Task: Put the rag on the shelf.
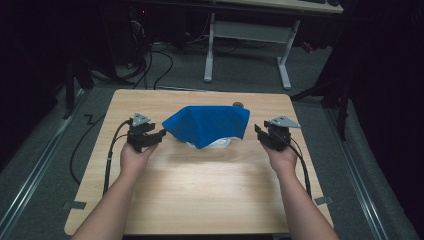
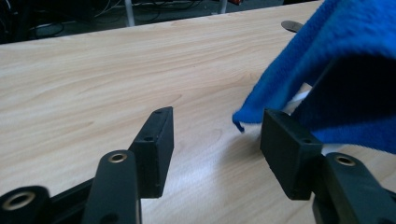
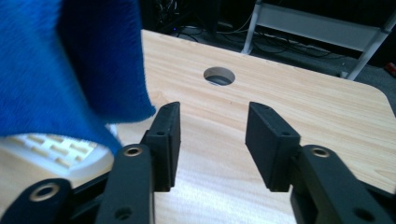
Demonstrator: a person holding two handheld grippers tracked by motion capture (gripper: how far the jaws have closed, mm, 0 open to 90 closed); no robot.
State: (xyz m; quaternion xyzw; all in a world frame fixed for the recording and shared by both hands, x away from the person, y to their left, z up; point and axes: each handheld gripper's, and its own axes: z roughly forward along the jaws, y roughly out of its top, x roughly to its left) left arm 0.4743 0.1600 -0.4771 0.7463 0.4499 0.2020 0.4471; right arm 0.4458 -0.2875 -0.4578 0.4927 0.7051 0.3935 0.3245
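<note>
Left gripper (image 1: 159, 135): jaws spread wide with nothing between them, bare wood showing in the gap in the left gripper view (image 2: 215, 140).
Right gripper (image 1: 258, 131): jaws also wide apart and empty; in the right gripper view (image 3: 212, 140) only tabletop lies between them.
Blue cloth (image 1: 207, 124): draped in a tent shape between the two grippers, just off each one's jaw tips. In the left gripper view its nearest corner (image 2: 299, 79) hangs just above and beside the right-hand jaw; whether it touches cannot be told. In the right gripper view it (image 3: 60, 70) hangs just left of the left-hand jaw.
White object (image 1: 216, 143): under the cloth, its ribbed edge (image 3: 56, 151) peeks out low, left of the right gripper's jaws.
Table (image 1: 200, 195): light wood, rounded corners. Ahead of the right gripper, open wood runs to a round cable hole (image 3: 219, 76) near the far edge.
Open room: a broad bare stretch of wood lies behind both grippers toward the person; outward of each gripper the table's side edge is near.
Writing: none readable on cloth, grippers or table.
</note>
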